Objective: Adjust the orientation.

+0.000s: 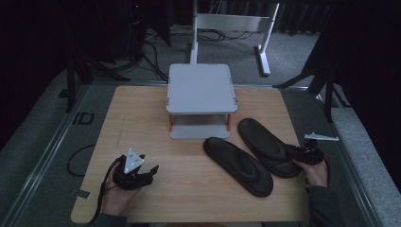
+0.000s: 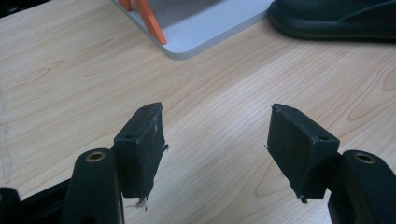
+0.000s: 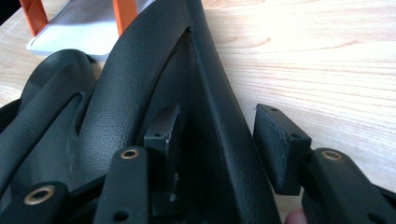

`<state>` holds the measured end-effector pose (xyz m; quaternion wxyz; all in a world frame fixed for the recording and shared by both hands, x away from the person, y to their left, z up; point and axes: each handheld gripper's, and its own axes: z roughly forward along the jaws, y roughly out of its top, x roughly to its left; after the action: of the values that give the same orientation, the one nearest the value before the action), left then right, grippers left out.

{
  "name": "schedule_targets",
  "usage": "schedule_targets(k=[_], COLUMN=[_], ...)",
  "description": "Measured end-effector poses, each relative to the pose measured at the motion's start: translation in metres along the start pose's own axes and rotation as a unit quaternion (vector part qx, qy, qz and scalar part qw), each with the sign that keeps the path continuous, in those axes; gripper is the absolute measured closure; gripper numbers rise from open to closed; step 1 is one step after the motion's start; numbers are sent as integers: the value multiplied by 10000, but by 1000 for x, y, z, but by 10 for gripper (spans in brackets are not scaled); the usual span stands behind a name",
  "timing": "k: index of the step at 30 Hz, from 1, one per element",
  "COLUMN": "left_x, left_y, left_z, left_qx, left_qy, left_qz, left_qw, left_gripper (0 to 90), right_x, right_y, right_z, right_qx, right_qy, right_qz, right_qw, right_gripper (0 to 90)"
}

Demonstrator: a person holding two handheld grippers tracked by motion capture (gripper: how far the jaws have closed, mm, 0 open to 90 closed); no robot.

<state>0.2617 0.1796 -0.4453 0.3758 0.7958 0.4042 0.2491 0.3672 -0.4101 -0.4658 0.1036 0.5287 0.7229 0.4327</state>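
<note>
Two black rubber slippers (image 1: 255,151) lie beside a grey two-tier stand (image 1: 201,97). Right gripper (image 3: 219,149) jaws straddle one slipper's edge, not closed. Left gripper (image 2: 217,154) jaws wide, empty.

A light wooden tabletop (image 1: 142,123) with a pale grain and rounded corners sits inside a grey metal frame, above grey carpeted floor (image 1: 28,142). At the middle of its far edge stands a small grey two-tier stand with orange posts (image 1: 201,90), its lower shelf resting flat on the wood. Just to the right of the stand, two black leather-look slippers (image 1: 239,165) lie side by side on the tabletop, soles down, both angled from the stand toward the near right corner; they touch or nearly touch along their length. The left half of the wood carries nothing but a hand-held tool near the front edge.
</note>
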Motion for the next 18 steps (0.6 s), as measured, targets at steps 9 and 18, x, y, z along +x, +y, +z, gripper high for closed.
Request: schedule_targets(k=[9, 18], left_x=[-1, 2], left_y=[-3, -3], left_z=[4, 2], left_qx=[56, 24], left_qy=[-19, -6], left_qz=[2, -31], left_qw=[10000, 10000], left_gripper=[360, 358], right_x=[-2, 1], right_y=[-1, 2], right_z=[-1, -4], right_qx=[6, 29], right_qy=[-118, -451], right_qz=[90, -2], right_qw=[9999, 9990], right_gripper=[421, 292])
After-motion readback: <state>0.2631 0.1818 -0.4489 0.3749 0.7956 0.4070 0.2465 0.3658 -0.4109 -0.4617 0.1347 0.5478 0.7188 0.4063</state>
